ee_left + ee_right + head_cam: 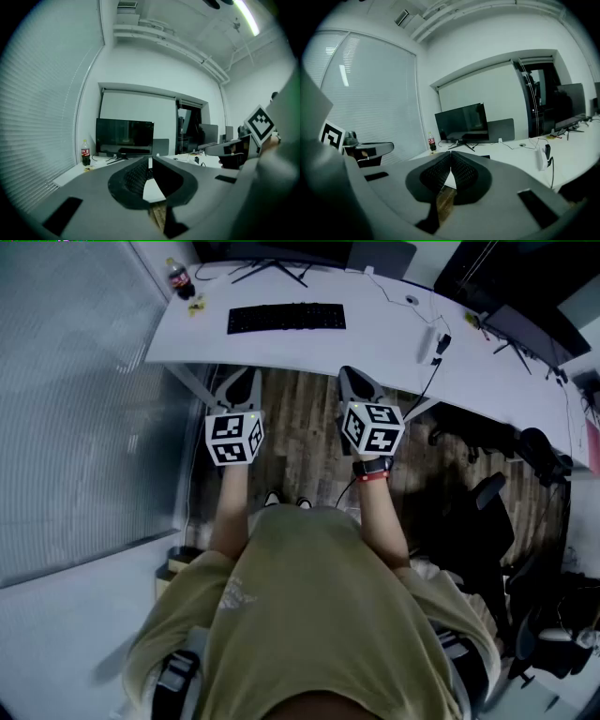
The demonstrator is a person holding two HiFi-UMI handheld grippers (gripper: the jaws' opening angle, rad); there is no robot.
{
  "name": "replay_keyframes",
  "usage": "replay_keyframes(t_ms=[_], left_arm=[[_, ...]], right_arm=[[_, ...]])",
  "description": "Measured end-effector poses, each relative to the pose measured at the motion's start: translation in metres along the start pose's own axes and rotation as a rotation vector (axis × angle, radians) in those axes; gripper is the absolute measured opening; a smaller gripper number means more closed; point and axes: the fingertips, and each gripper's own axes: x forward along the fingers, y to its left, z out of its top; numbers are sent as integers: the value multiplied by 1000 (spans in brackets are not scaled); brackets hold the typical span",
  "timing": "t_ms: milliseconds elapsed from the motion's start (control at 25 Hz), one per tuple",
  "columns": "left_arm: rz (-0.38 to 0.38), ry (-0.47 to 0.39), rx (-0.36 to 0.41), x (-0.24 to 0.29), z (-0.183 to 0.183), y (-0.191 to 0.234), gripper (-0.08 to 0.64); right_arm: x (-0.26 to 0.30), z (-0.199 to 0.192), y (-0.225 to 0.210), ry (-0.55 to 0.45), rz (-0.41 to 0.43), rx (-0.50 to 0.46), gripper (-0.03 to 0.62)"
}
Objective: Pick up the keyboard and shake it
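Observation:
The black keyboard lies flat on the white desk, a little in from its near edge. Both grippers hover over the wooden floor just short of that edge and point toward the desk. My left gripper is below the keyboard's left end and is shut with nothing in it; its tips meet in the left gripper view. My right gripper is below the keyboard's right end, also shut and empty, its tips together in the right gripper view. Neither gripper touches the keyboard.
A cola bottle stands at the desk's far left corner, beside a monitor stand. A power adapter with a black cable lies right of the keyboard. Office chairs stand on the right. A blinds-covered window runs along the left.

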Motion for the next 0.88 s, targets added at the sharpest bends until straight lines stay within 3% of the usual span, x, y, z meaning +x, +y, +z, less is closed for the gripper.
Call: replay_keyframes(t_ms=[240,480,720,880], left_arm=[[-5,9,-20,-10,-17,-21,40],[4,25,-30,-8,-24,-15,40],[-23,39,-16,14,-32,-7,40],[-35,43,-19,36,-32,13,40]], right_arm=[[-12,-3,-13,-47,-37,38,26],[-7,-10,-5,-25,-9,55,26],[22,-21,4,23,47,59,26],[50,-17,6,28,27,56,26]])
